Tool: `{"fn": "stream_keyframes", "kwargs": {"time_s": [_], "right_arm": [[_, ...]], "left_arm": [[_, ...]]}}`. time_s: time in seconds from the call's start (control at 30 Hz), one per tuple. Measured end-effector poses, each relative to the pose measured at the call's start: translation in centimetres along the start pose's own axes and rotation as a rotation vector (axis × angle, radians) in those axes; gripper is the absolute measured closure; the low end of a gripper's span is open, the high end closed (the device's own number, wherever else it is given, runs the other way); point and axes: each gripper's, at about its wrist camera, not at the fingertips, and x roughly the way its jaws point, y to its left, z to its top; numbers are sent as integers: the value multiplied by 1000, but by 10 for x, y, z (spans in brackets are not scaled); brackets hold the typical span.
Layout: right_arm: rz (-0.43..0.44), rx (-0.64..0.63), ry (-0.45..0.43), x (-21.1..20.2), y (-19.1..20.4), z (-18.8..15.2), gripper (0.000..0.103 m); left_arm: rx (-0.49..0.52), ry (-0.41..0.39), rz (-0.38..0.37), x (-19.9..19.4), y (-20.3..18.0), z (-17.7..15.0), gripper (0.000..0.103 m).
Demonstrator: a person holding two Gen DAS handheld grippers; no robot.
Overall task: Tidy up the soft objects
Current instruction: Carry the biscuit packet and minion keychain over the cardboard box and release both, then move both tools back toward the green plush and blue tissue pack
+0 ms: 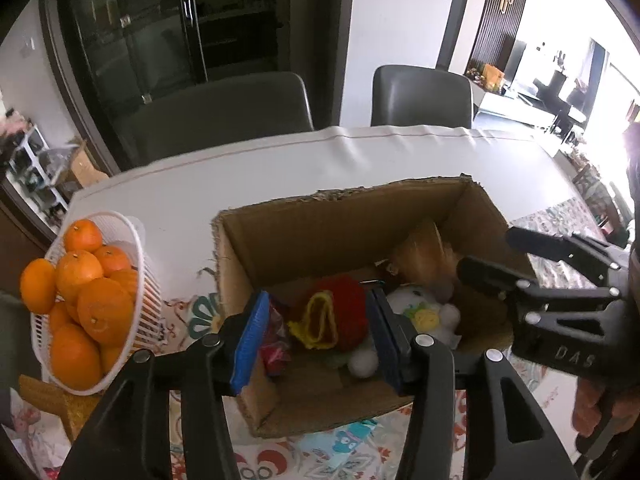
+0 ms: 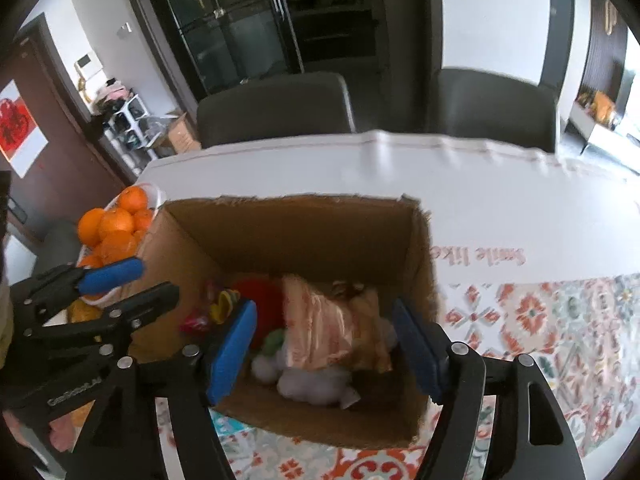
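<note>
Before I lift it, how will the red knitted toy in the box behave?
The red knitted toy looks like yarn, so it is probably light and would squash between the fingers. Its yellow loop may flop. Lying among other soft toys in the cardboard box, it seems unlikely to roll.

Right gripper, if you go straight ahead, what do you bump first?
Probably the pinkish cloth lying on top of the soft toys in the cardboard box. The right gripper is open and points down into it, though the blur makes depth uncertain.

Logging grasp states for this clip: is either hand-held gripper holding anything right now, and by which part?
Nothing is held. The left hand-held gripper and right hand-held gripper both hang open over the cardboard box; a blurred peach cloth lies inside, ungripped.
</note>
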Motion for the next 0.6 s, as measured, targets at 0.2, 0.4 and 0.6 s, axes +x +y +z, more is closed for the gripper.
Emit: {"fn": "stream_keyframes", "kwargs": {"time_s": [0.2,0.4,0.6], "right_arm": [[-14,-17,-27,-12,6,-3,31],[-20,-37,-56,-32,13,-11,31],[-35,-76,-85,-55,25,-29,31]], "left_arm": [[-4,-30,9,-16,0,-8,49],[6,-62,9,-37,-4,-22,47],[36,-92,29,-60,-10,-47,47]]}}
